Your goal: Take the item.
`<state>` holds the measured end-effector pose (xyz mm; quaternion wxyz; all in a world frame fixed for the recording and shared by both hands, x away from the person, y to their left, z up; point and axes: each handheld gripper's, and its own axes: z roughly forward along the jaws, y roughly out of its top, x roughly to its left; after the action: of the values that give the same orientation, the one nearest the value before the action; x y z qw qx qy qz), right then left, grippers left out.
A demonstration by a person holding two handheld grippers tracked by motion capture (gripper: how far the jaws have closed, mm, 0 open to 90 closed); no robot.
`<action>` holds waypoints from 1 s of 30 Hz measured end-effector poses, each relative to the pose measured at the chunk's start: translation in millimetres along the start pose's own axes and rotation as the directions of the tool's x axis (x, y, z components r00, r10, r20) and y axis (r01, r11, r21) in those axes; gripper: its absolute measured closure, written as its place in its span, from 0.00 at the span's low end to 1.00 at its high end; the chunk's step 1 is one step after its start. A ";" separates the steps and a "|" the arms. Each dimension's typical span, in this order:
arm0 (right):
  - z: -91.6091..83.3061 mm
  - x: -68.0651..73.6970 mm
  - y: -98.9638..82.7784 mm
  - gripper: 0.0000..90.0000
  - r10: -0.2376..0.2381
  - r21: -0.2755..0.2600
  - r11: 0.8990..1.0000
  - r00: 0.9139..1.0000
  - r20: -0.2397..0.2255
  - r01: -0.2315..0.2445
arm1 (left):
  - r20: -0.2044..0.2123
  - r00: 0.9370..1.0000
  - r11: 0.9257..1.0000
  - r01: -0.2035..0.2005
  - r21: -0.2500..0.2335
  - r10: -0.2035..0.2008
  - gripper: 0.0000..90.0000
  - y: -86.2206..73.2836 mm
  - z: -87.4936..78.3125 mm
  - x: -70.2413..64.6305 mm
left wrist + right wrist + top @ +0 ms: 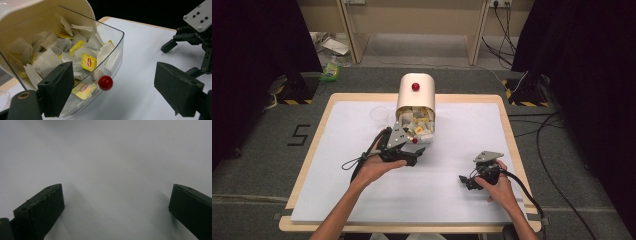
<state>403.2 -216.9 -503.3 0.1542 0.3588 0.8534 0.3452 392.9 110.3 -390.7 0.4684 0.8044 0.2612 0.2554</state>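
Observation:
A cream tea-bag box [415,92] with a red knob on top stands at the back middle of the table. Its clear front bin [113,47] is tipped open and holds several tea bags [87,62] with yellow tags. A small red knob [105,82] sits on the bin's front wall. My left gripper [116,90] is open just in front of this knob, one jaw before the bin and the other over bare table. In the high view the left gripper [414,148] lies at the bin's lower edge. My right gripper [466,181] rests open on the white table [112,157], with nothing between its jaws.
A clear plastic cup [380,116] stands left of the box. The right gripper [192,32] shows far off in the left gripper view. Cables and clutter lie on the floor beyond the table's far edge.

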 end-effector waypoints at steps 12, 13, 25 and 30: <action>0.0 0.0 0.0 0.01 0.000 0.000 1.000 1.000 0.000 0.000 | -0.010 1.000 1.000 -0.009 -0.002 0.009 0.18 -4.7 -4.1 -8.9; 0.0 0.0 0.0 0.01 0.000 0.000 1.000 1.000 0.000 0.000 | -0.009 1.000 1.000 -0.008 -0.003 0.008 0.18 -5.2 -4.5 -9.4; 0.0 0.0 0.0 0.01 0.000 0.000 1.000 1.000 0.000 0.000 | -0.013 1.000 1.000 -0.012 -0.004 0.012 0.18 -9.4 -7.7 -15.8; 0.0 0.0 0.0 0.01 0.000 0.000 1.000 1.000 0.000 0.000 | -0.017 1.000 1.000 -0.018 -0.004 0.018 0.18 -10.6 -8.3 -17.5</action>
<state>403.2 -216.9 -503.3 0.1544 0.3587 0.8534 0.3452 372.7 108.3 -399.4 0.4656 0.8036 0.2573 0.2670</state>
